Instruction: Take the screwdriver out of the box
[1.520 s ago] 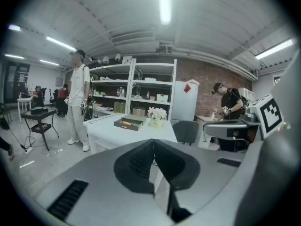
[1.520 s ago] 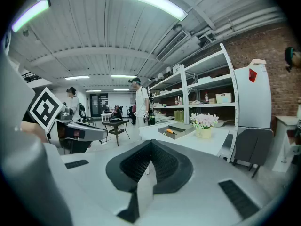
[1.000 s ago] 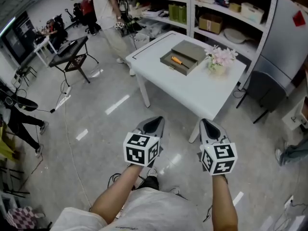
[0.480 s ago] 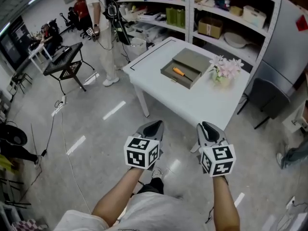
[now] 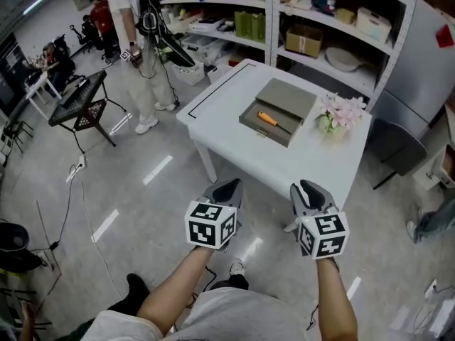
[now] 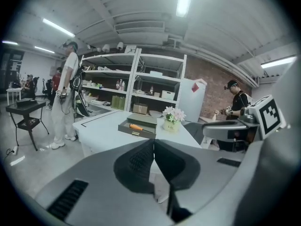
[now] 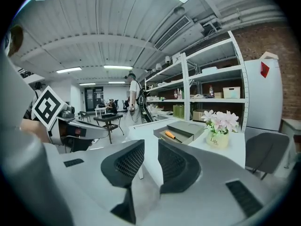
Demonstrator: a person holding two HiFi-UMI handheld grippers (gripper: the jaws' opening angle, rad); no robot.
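Observation:
An orange-handled screwdriver [image 5: 266, 118] lies in the open grey box [image 5: 279, 110] on the white table [image 5: 234, 101]. The box [image 6: 136, 126] and screwdriver [image 7: 170, 135] also show small and far off in both gripper views. My left gripper [image 5: 229, 185] hangs over the floor short of the table, jaws shut with nothing between them. My right gripper [image 5: 307, 187] is level with it near the table's front corner; its jaws are opening and hold nothing.
A pot of pink flowers [image 5: 340, 114] stands on the table right of the box. White shelving [image 5: 313, 20] runs behind the table. A person [image 5: 135, 41] stands at the left by a black stand [image 5: 82, 98]. A grey chair [image 5: 398, 148] sits at the right.
Both grippers have come nearer the table, which now sits lower and closer in the head view. The right gripper's jaws have parted. The standing person has shifted left.

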